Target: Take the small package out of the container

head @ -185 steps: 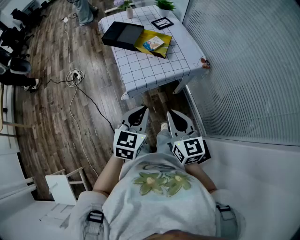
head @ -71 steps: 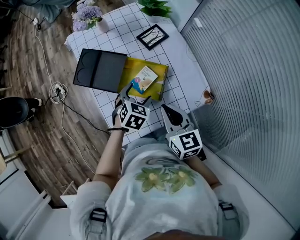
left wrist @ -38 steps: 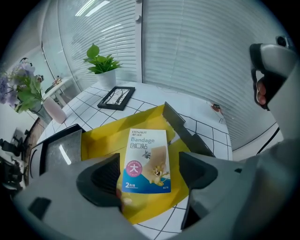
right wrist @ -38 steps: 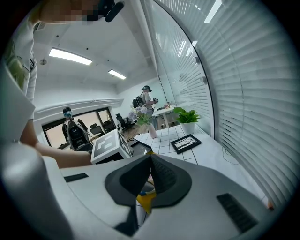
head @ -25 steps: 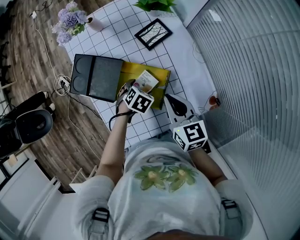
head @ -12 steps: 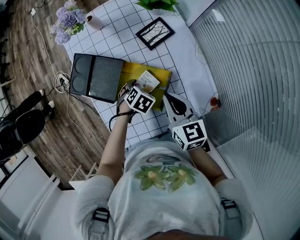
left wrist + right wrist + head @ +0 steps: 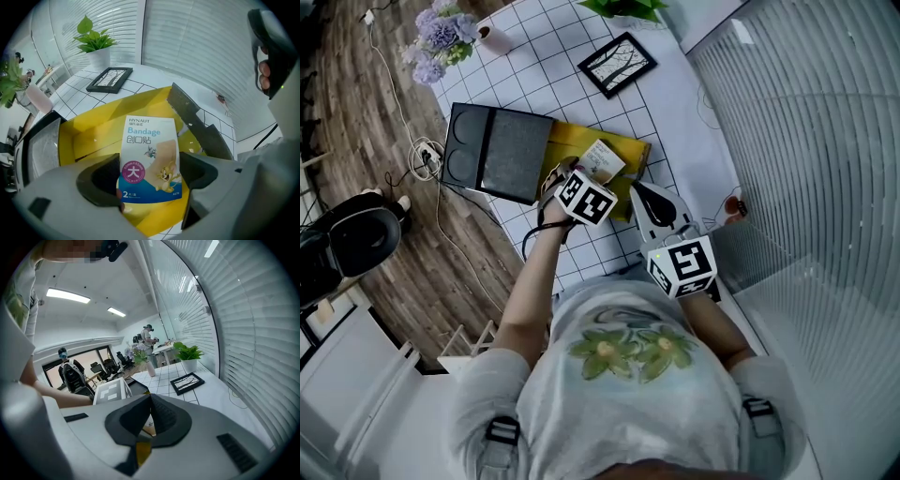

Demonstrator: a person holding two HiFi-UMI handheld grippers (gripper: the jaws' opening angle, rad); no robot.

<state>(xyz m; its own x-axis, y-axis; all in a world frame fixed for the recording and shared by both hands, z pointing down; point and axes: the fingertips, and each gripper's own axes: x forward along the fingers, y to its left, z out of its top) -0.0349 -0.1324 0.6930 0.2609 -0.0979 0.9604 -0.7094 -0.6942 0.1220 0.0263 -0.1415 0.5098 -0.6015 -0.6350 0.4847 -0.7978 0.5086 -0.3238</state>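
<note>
1. The left gripper [image 7: 150,163] has its two grey jaws clamped on the opposite edges of the small white-and-blue bandage package [image 7: 151,145], gripping its lower part. The left gripper view shows this head-on.
2. In that view the package hangs over the flat yellow open cardboard container [image 7: 89,126], printed face towards the camera. Whether its bottom edge touches the container floor cannot be told.
3. The head view gives the layout that the close view cannot. The container lies on the white grid-patterned tablecloth [image 7: 544,84], near the table edge closest to the person. A dark grey flat lid [image 7: 497,155] lies against the container's left side. The package pokes out past the left gripper's marker cube, above the container's middle.
4. The right gripper [image 7: 150,399] has its jaws pressed together with nothing between them (only its own view shows this plainly). In the head view it sits off the container's near right corner, just beside the left gripper and apart from the package.
5. Beyond the container's far side lies a black-framed picture [image 7: 617,64], flat on the cloth. A green potted plant [image 7: 623,7] stands further off, and purple flowers in a pale vase [image 7: 441,37] stand beyond the lid.
6. The right gripper view alone takes in the room past the container, where office chairs and two people can be seen in the distance.
</note>
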